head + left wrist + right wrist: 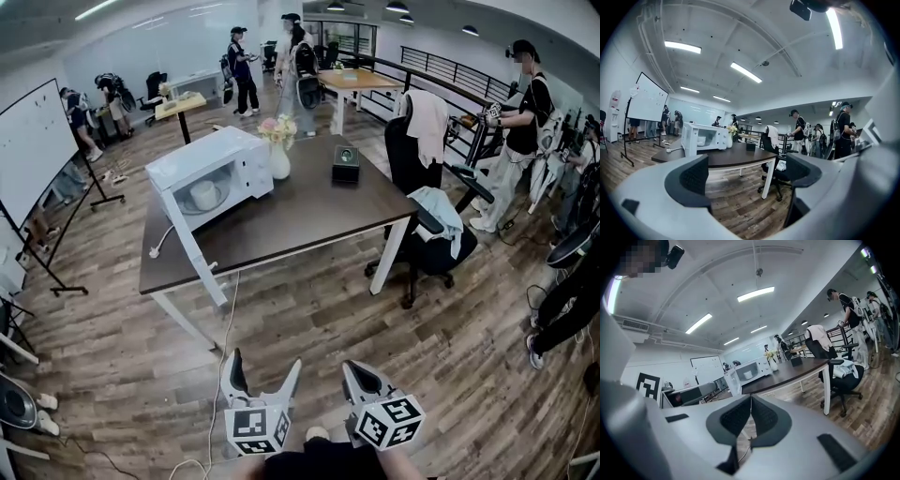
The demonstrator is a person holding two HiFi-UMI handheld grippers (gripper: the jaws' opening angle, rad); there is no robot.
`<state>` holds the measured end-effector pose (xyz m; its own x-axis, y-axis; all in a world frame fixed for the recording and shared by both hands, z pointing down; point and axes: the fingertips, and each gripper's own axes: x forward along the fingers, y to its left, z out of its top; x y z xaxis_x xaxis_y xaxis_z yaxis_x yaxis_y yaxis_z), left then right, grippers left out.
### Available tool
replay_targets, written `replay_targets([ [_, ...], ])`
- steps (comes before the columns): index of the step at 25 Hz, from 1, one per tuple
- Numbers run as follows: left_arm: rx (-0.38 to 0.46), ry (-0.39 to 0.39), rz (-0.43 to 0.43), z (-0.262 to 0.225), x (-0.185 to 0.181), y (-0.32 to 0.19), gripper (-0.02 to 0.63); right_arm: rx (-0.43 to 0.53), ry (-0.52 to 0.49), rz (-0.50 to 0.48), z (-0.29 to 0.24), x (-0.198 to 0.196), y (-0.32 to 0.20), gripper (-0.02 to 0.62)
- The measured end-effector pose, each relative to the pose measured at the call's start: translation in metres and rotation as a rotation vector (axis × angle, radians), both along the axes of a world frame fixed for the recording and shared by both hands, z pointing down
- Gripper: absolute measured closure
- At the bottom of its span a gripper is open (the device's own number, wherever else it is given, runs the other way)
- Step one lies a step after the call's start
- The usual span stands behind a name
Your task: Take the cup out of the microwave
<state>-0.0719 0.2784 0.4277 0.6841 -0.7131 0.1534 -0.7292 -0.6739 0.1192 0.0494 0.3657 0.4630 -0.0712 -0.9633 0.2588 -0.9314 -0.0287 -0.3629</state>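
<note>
A white microwave (211,173) stands at the left end of a dark table (309,216), its door swung open. Inside it sits a white cup (204,195). Both grippers hover over the wooden floor in front of the table, well short of it. My left gripper (265,366) is open with nothing between its fingers; in the left gripper view the left gripper (747,174) faces the microwave (705,136) and the cup (701,140). My right gripper (356,370) is shut with its pads together and empty. The right gripper (751,416) shows the microwave (750,371) far off.
A vase of flowers (278,150) and a black box (345,164) stand on the table beside the microwave. The microwave's plug cable (159,246) lies near the table's left edge. Black office chairs (422,220) stand at the right, a whiteboard (28,150) at the left. Several people stand farther back.
</note>
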Motion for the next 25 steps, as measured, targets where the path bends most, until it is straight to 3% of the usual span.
replay_targets([
  [5,-0.011,-0.042,-0.03,0.005,0.003,-0.011,0.126,0.003,-0.015,-0.029,-0.002,0.01,-0.021,0.601],
  [16,-0.02,-0.01,-0.084,0.002,-0.001,-0.051,0.127,-0.014,-0.042,-0.053,0.005,0.021,-0.052,0.601],
  [25,-0.07,0.022,-0.049,0.015,0.027,-0.1,0.127,-0.04,-0.045,-0.046,0.015,0.039,-0.1,0.601],
])
